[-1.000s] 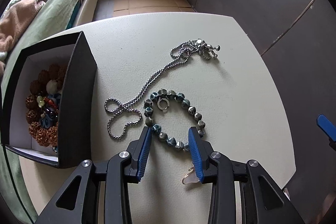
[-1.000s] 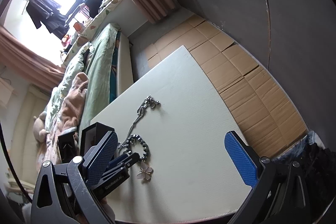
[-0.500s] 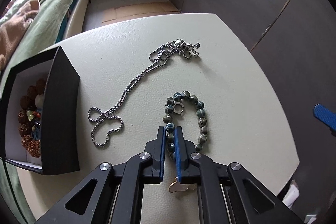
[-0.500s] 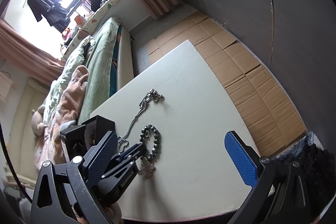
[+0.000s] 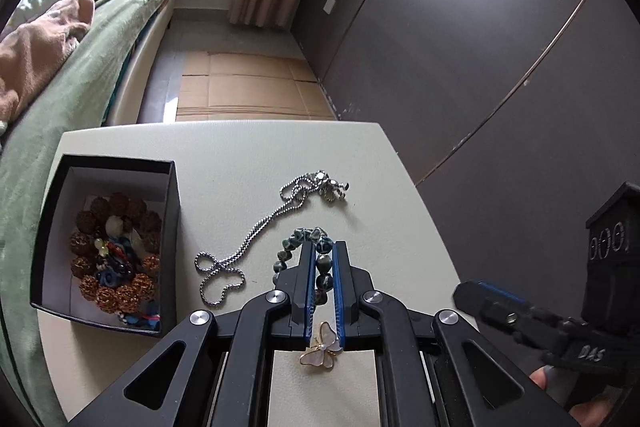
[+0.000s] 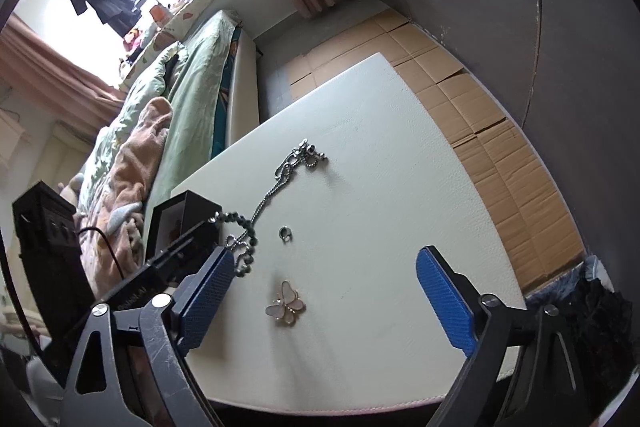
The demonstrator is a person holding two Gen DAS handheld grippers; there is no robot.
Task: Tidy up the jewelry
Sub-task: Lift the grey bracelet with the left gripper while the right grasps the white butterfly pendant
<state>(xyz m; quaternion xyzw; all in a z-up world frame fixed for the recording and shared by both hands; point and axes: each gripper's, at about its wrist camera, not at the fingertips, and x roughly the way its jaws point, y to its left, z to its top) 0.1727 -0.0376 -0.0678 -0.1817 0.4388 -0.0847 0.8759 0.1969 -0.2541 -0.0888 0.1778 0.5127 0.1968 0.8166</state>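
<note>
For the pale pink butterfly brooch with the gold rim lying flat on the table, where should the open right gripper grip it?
Probably across the two wing edges of the pale pink butterfly brooch, coming straight down from above. It lies flat and thin on the white table, so a sideways approach has nothing to catch. The right gripper, jaws wide and just narrowing, already frames it.

The left gripper point(image 5: 322, 259) has its blue fingers point(image 5: 308, 279) clamped on a bracelet point(image 5: 298, 241) of blue-grey beads, whose far end curls past the tips; a silver chain point(image 5: 256, 235) lies on the pale counter point(image 5: 224, 155) just left of it; a butterfly brooch point(image 5: 322, 351) rests below the fingers; a black box point(image 5: 106, 247) at the left holds brown beads; the right gripper point(image 5: 532, 319) reaches in from the right edge.
</note>
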